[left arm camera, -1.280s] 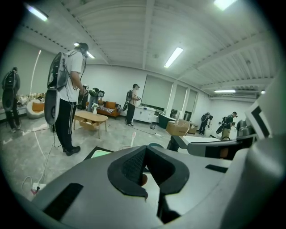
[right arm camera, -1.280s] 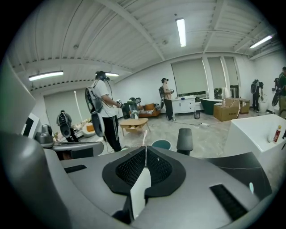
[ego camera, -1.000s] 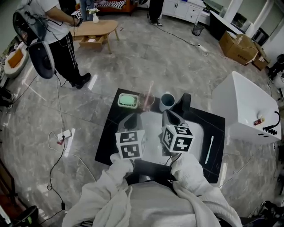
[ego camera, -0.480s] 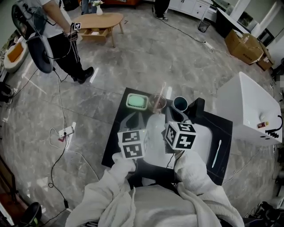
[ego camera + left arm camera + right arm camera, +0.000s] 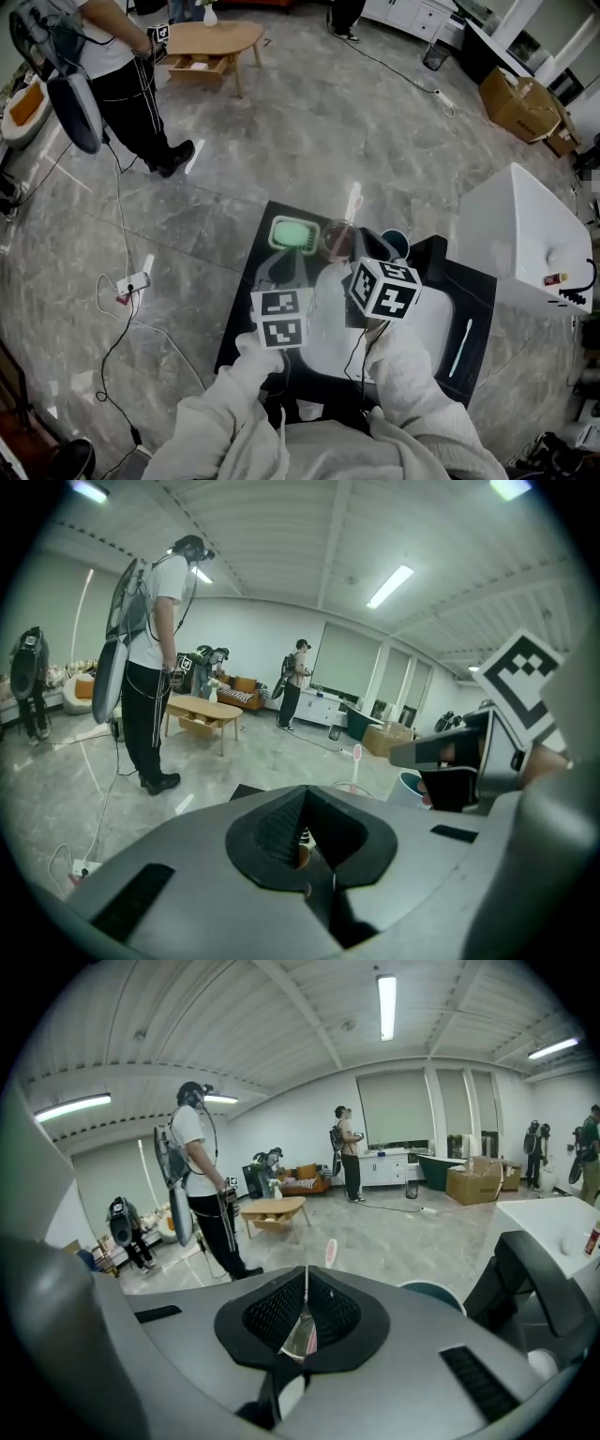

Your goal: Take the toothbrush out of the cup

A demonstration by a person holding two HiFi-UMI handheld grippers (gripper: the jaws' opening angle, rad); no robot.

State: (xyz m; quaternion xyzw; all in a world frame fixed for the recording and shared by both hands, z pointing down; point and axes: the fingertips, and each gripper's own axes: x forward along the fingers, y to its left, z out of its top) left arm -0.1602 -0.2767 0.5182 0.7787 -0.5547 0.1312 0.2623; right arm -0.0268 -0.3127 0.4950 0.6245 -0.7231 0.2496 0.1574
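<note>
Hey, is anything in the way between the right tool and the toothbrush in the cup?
Nothing visible is. The toothbrush rises from the clear cup just beyond the right tool, whose jaws are together. The blue cup stands off to the right, and the green dish off to the left.
</note>
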